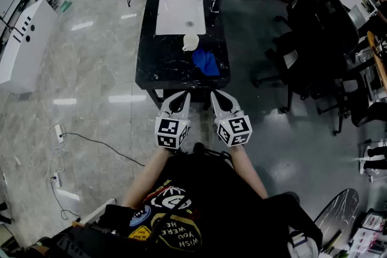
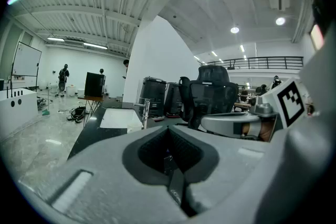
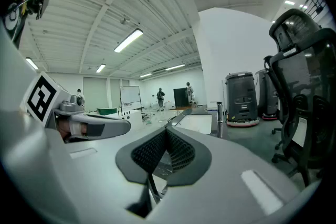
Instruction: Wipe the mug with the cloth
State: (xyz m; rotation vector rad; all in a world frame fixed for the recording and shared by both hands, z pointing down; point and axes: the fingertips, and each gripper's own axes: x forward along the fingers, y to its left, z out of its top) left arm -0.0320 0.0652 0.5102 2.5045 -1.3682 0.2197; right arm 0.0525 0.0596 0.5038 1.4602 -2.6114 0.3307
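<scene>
While both pairs of tongs are closed on nothing, the left tongs (image 1: 182, 96) and the right tongs (image 1: 218, 95) are held side by side just short of the glossy black tabletop (image 1: 154, 60). On it the small white mug (image 1: 190, 42) stands upright by the white rectangular sink basin (image 1: 180, 12), with the crumpled blue cloth (image 1: 205, 62) just beside it, nearer the person.

The small white mug (image 1: 190, 41) and crumpled blue cloth (image 1: 205, 62) on the black desk (image 1: 151, 63) are showing too small for surface detail, and the head view's lower edge is cutting off the person's black-shirted torso (image 1: 199, 202).
</scene>
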